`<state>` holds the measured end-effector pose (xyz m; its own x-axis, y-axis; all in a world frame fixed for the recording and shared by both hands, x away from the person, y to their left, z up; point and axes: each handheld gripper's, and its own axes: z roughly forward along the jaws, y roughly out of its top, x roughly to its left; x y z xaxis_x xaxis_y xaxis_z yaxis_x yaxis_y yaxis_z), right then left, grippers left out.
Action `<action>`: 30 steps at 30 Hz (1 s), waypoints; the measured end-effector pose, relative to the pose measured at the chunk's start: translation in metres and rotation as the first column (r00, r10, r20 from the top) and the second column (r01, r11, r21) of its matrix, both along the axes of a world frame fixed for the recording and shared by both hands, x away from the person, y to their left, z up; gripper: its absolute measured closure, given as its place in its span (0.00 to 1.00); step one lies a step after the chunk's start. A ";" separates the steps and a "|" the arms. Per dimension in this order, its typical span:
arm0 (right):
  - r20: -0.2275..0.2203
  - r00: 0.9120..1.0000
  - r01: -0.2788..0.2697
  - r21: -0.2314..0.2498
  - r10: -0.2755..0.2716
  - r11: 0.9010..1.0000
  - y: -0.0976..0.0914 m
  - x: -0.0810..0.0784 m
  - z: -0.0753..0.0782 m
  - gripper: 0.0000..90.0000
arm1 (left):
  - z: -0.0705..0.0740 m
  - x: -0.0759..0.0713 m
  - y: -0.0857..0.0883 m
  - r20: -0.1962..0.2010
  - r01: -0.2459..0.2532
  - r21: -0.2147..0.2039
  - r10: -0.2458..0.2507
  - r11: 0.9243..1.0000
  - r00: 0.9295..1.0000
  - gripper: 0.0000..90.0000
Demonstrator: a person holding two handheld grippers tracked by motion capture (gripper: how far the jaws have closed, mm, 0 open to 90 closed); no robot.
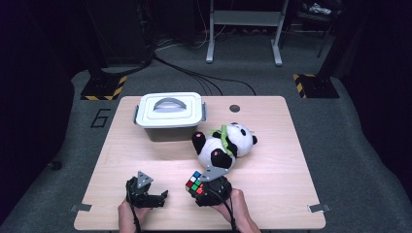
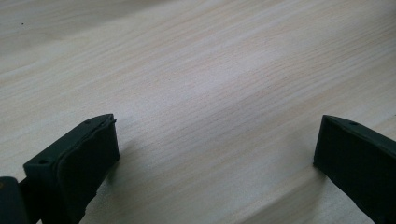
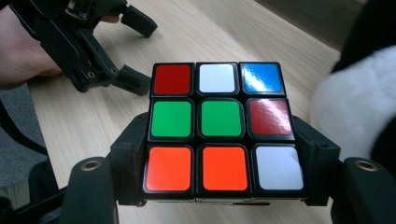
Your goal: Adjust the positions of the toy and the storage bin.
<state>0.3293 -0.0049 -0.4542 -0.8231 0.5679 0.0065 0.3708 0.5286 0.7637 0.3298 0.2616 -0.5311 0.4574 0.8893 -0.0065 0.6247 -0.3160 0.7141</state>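
Right gripper view: tongs [image 3: 219,163] around cube [image 3: 219,126].

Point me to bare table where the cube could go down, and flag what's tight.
Free: the right strip between the panda and the table edge, and the left strip beside the lidded box. Crowded: the front middle, where the left gripper, open, and the right gripper, shut on the cube, sit by the panda.

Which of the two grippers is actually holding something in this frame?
The right gripper: its fingers clamp the puzzle cube on both sides. The left gripper is open, with bare table between its fingers.
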 end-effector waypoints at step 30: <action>-0.025 0.999 -0.046 -0.079 0.044 0.996 0.089 0.054 -0.029 0.37 | 0.000 -0.001 0.000 0.001 0.015 0.004 -0.015 1.000 1.000 0.00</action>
